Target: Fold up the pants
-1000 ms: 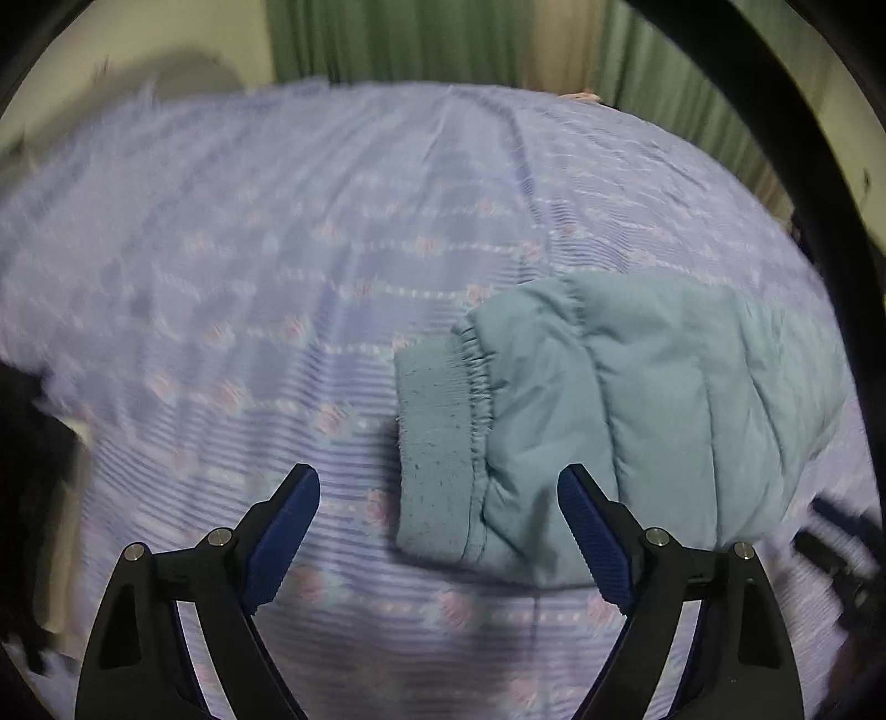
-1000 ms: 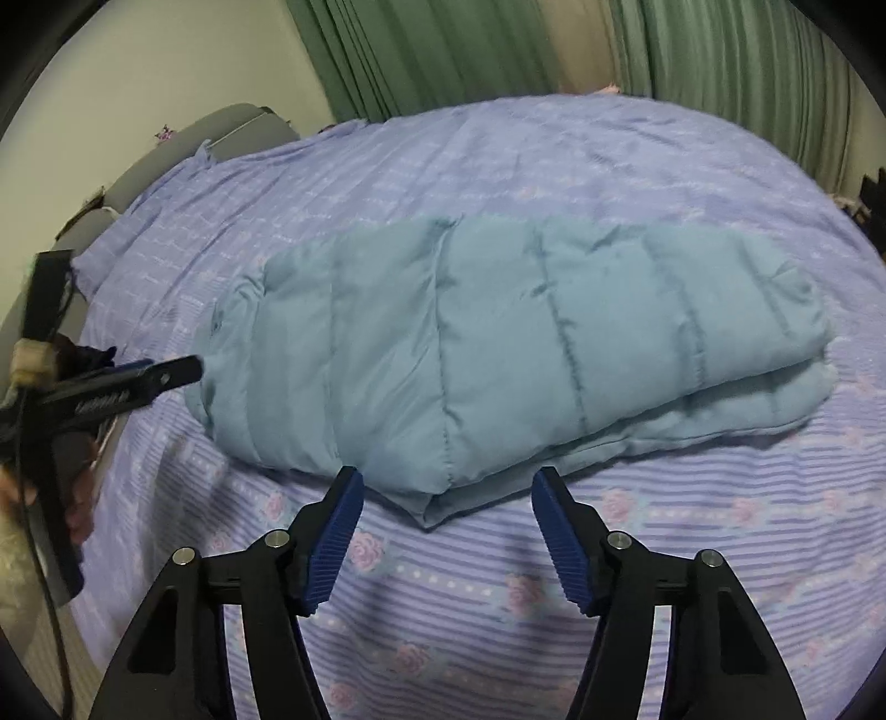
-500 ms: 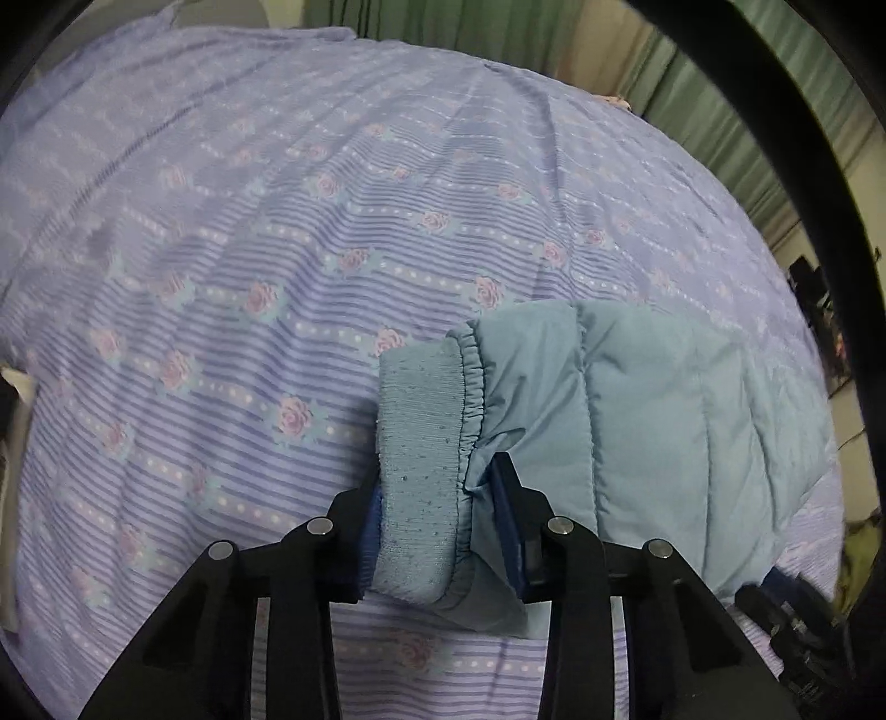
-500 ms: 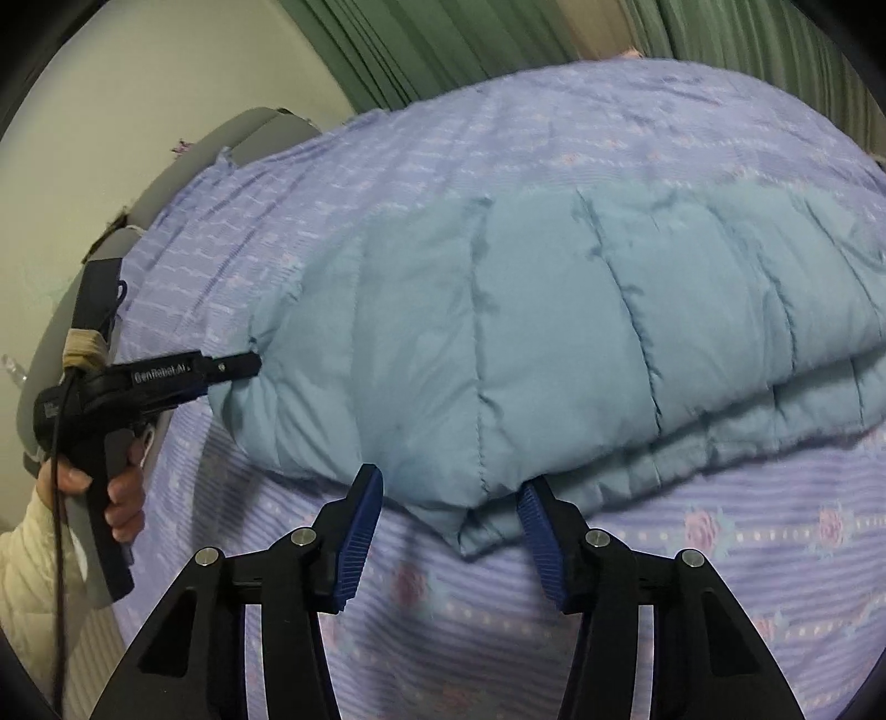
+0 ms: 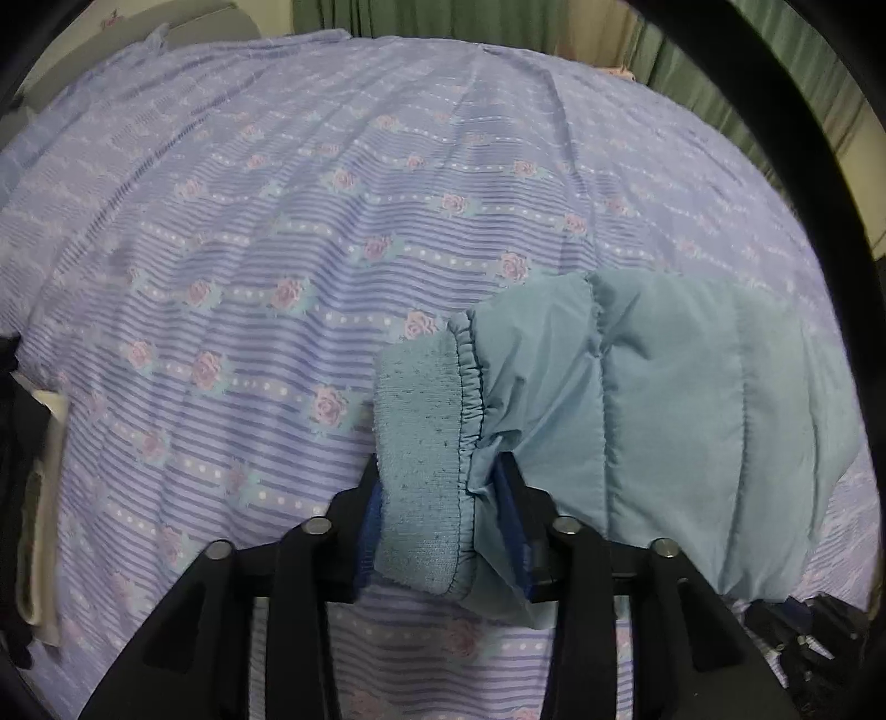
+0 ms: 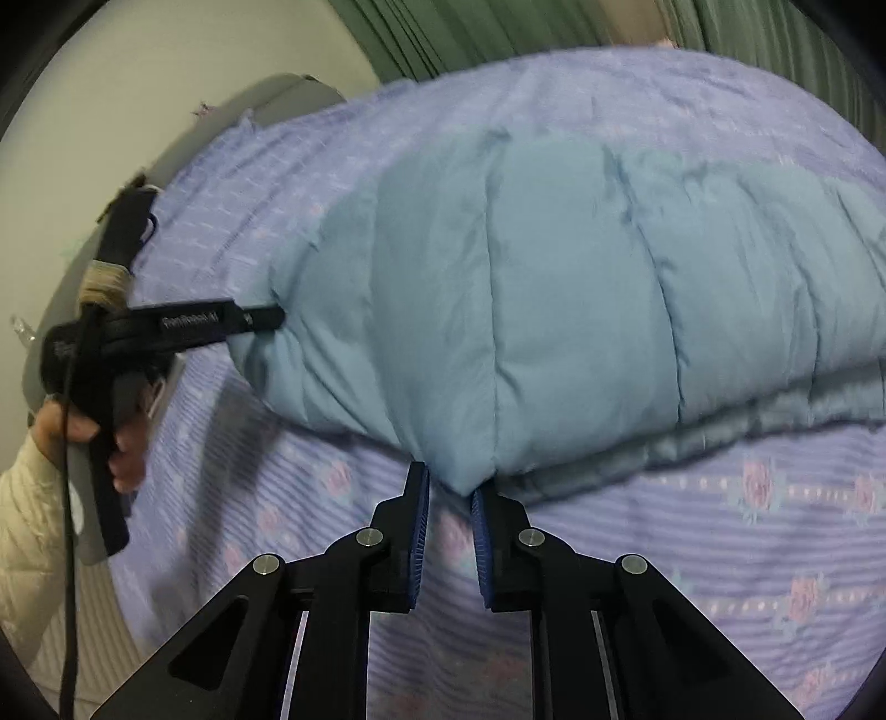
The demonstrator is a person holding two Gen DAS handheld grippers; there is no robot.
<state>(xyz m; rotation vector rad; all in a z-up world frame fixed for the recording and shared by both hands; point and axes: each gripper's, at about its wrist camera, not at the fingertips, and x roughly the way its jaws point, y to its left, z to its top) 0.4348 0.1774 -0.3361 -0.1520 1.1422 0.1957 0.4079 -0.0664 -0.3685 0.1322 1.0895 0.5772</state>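
Light blue quilted pants [image 6: 554, 288] lie folded on the bed. In the left wrist view their ribbed cuff [image 5: 421, 443] points toward me. My left gripper [image 5: 440, 526] is shut on that cuff end. It also shows at the left of the right wrist view [image 6: 260, 320], at the pants' left end. My right gripper [image 6: 449, 498] is shut on the near corner of the pants' folded edge.
The bed has a purple striped sheet with pink roses [image 5: 277, 249]. Green curtains [image 6: 498, 27] hang behind it. A grey headboard [image 6: 288, 94] and a pale wall are at the left. The person's hand in a cream sleeve [image 6: 33, 498] holds the left gripper.
Both grippers moved in and closed: the left onto the cuff, the right onto the near corner of the fold. The pants look slightly lifted at both held ends.
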